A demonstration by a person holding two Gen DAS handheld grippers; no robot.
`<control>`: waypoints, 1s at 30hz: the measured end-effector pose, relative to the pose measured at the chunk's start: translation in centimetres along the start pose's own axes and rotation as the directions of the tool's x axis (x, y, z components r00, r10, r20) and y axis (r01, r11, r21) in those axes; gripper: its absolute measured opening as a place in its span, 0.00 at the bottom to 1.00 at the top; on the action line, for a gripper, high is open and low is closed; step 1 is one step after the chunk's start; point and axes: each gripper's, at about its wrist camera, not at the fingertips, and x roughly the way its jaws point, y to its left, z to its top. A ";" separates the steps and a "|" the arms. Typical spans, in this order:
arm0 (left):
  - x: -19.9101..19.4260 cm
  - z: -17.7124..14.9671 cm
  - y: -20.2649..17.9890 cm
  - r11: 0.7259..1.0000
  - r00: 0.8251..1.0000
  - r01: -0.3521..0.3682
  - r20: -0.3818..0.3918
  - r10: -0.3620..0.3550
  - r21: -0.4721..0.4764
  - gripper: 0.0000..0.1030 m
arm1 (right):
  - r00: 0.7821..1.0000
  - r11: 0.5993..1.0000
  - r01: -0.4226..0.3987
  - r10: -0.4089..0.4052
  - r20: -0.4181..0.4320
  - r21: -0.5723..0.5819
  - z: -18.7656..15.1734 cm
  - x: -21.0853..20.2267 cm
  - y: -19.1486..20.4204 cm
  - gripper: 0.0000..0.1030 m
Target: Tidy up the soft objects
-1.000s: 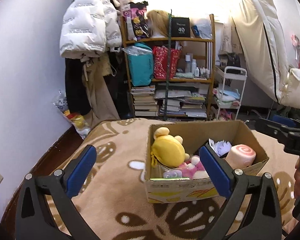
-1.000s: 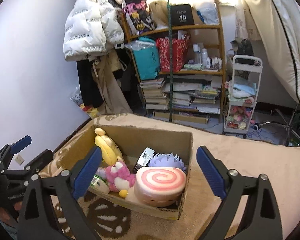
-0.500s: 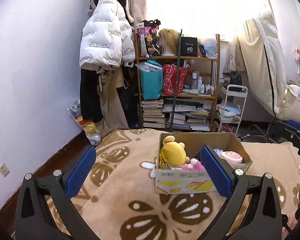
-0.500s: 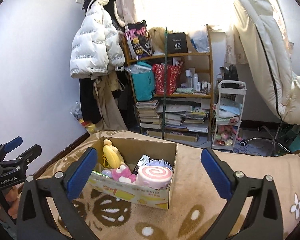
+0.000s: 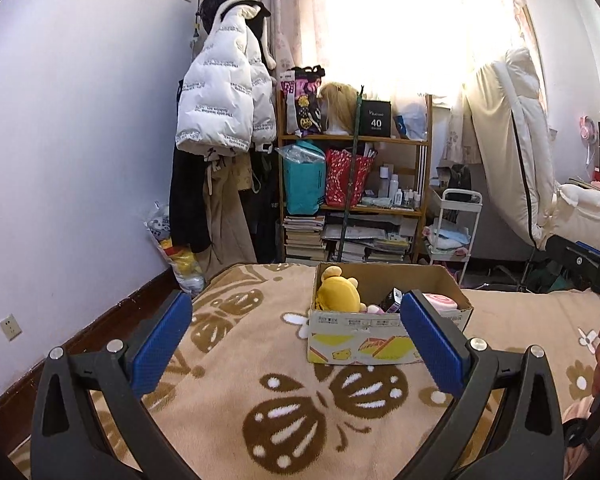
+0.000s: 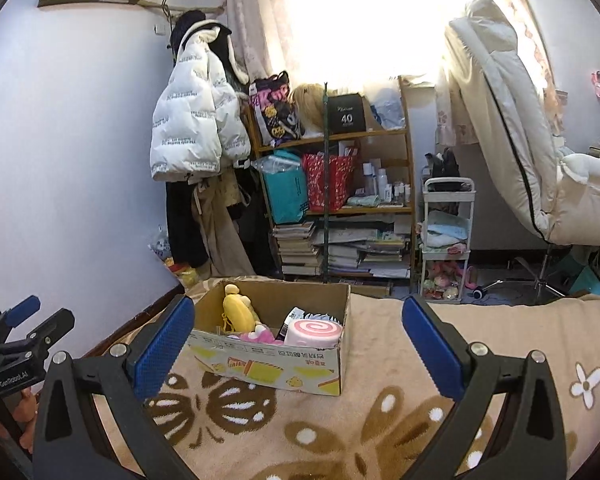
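Currently both tools hang above a tan blanket (image 5: 228,364) with brown butterfly shapes, and each is spread wide with nothing between its blue pads. The left hand-held gripper (image 5: 296,344) sits back from the cardboard box (image 5: 380,340); a broad strip of bare blanket lies between its fingers and the box's near wall. The right hand-held gripper (image 6: 298,344) is likewise released and empty, with the box (image 6: 276,368) ahead and slightly to its left.

Inside the box, a yellow plush (image 5: 338,294) leans against the left wall, its head rising above the rim. A pink swirl cushion (image 6: 314,330) presses into the near right corner, its top just above the box's edge. A pink plush (image 6: 256,334) lies low between them, and a spiky pale purple toy (image 6: 320,316) shows behind the cushion.

To the right of the box, in the right wrist view, the blanket runs open and bare toward the far edge of the bed. Beyond that edge stand a cluttered shelf (image 6: 340,208) and a white cart (image 6: 446,240). The other gripper shows at the lower left (image 6: 16,340), well apart from the box.
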 end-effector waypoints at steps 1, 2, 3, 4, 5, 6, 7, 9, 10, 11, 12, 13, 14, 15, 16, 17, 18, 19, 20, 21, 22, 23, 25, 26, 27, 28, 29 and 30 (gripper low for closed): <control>-0.3 -0.4 -0.2 1.000 1.000 -0.019 0.007 0.018 0.019 0.99 | 1.000 1.000 0.006 -0.006 0.014 -0.001 -0.2 -0.4 -0.1 1.00; -0.5 -0.7 -0.4 0.998 0.999 -0.033 0.012 0.032 0.044 0.99 | 1.000 1.000 0.009 -0.009 0.026 -0.003 -0.5 -0.7 -0.2 1.00; -0.5 -1.0 -0.7 0.997 0.999 -0.039 0.011 0.039 0.061 0.99 | 0.999 1.000 0.010 -0.010 0.032 -0.003 -0.8 -0.8 -0.3 1.00; -0.5 -1.3 -0.9 0.997 0.999 -0.040 0.006 0.039 0.070 0.99 | 0.999 1.000 0.014 -0.014 0.040 -0.002 -1.1 -1.1 -0.5 1.00; -0.5 -1.4 -1.0 0.997 1.000 -0.028 -0.005 0.029 0.071 0.99 | 0.999 1.000 0.008 -0.008 0.042 -0.001 -1.3 -1.2 -0.6 1.00; -0.5 -1.5 -1.1 0.997 1.000 -0.019 -0.012 0.020 0.070 0.99 | 0.999 1.000 -0.001 0.001 0.044 -0.003 -1.5 -1.4 -0.6 1.00; -0.4 -1.6 -1.2 0.997 1.000 -0.018 -0.016 0.019 0.071 0.99 | 0.999 1.000 0.002 -0.002 0.047 -0.011 -1.8 -1.5 -0.5 1.00; -0.3 -1.7 -1.3 0.997 0.999 -0.027 -0.021 0.029 0.074 0.99 | 0.999 0.999 0.010 -0.008 0.049 -0.046 -2.3 -1.6 -0.2 1.00; -0.3 -1.8 -1.3 0.997 0.999 -0.024 -0.027 0.026 0.069 0.99 | 0.999 0.998 0.012 -0.009 0.048 -0.054 -2.5 -1.6 -0.1 1.00; -0.2 -1.8 -1.2 0.998 0.999 -0.020 -0.033 0.022 0.061 0.99 | 0.999 0.998 0.005 -0.003 0.044 -0.060 -2.7 -1.6 0.1 1.00; 0.0 -1.9 -1.1 0.998 0.999 -0.018 -0.042 0.021 0.055 0.99 | 0.999 0.998 0.002 0.000 0.040 -0.060 -2.8 -1.5 0.1 1.00; 0.1 -2.0 -1.1 0.998 0.999 -0.019 -0.048 0.022 0.057 0.99 | 0.999 0.998 0.000 0.003 0.035 -0.061 -3.0 -1.5 0.2 1.00; 0.2 -2.1 -1.2 0.998 0.998 -0.021 -0.054 0.024 0.063 0.99 | 0.999 0.998 0.000 0.002 0.035 -0.066 -3.1 -1.6 0.4 1.00; 0.4 -2.2 -1.3 0.997 0.998 -0.019 -0.064 0.024 0.069 0.99 | 0.999 0.997 0.002 0.001 0.036 -0.072 -3.2 -1.6 0.5 1.00; 0.6 -2.3 -1.3 0.997 0.997 -0.015 -0.073 0.020 0.072 0.99 | 0.999 0.997 0.003 0.000 0.036 -0.075 -3.2 -1.5 0.6 1.00; 0.8 -2.4 -1.3 0.997 0.996 -0.012 -0.082 0.018 0.074 0.99 | 0.999 0.998 0.002 0.000 0.035 -0.070 -3.3 -1.5 0.6 1.00; 1.1 -2.5 -1.4 0.997 0.996 -0.010 -0.093 0.017 0.076 0.99 | 0.999 0.998 0.002 0.001 0.034 -0.069 -3.3 -1.5 0.5 1.00; 1.3 -2.5 -1.4 0.997 0.995 -0.009 -0.102 0.016 0.075 0.99 | 0.999 0.998 0.004 -0.002 0.032 -0.068 -3.4 -1.5 0.6 1.00; 1.4 -2.5 -1.4 0.997 0.994 -0.008 -0.107 0.015 0.073 0.99 | 1.000 0.998 0.006 -0.004 0.031 -0.067 -3.5 -1.5 0.7 1.00; 1.4 -2.6 -1.4 0.997 0.994 -0.007 -0.110 0.014 0.071 0.99 | 1.000 0.998 0.006 -0.004 0.029 -0.065 -3.5 -1.5 0.7 1.00; 1.4 -2.7 -1.4 0.998 0.994 -0.006 -0.110 0.013 0.070 0.99 | 1.000 0.998 0.004 -0.003 0.028 -0.062 -3.6 -1.5 0.7 1.00; 1.4 -2.6 -1.4 0.997 0.994 -0.006 -0.109 0.014 0.071 0.99 | 1.000 0.998 0.004 -0.002 0.026 -0.058 -3.6 -1.4 0.6 1.00; 1.5 -2.7 -1.4 0.997 0.994 -0.004 -0.107 0.011 0.071 0.99 | 1.000 0.999 0.006 -0.005 0.022 -0.049 -3.6 -1.2 0.5 1.00; 1.6 -2.8 -1.5 0.997 0.994 -0.005 -0.108 0.012 0.071 0.99 | 1.000 0.999 0.004 -0.004 0.019 -0.043 -3.6 -1.2 0.4 1.00; 1.6 -2.8 -1.5 0.997 0.994 -0.005 -0.108 0.013 0.070 0.99 | 1.000 0.999 0.006 -0.006 0.017 -0.040 -3.6 -1.1 0.2 1.00; 1.7 -2.8 -1.4 0.998 0.994 -0.006 -0.111 0.013 0.068 0.99 | 1.000 0.999 0.008 -0.007 0.013 -0.038 -3.6 -1.0 0.1 1.00; 1.7 -2.8 -1.4 0.998 0.994 -0.007 -0.112 0.015 0.066 0.99 | 1.000 0.999 0.007 -0.007 0.010 -0.035 -3.7 -0.8 0.0 1.00; 1.8 -2.9 -1.4 0.998 0.993 -0.012 -0.114 0.019 0.064 0.99 | 1.000 0.999 0.008 -0.008 0.007 -0.033 -3.7 -0.6 -0.1 1.00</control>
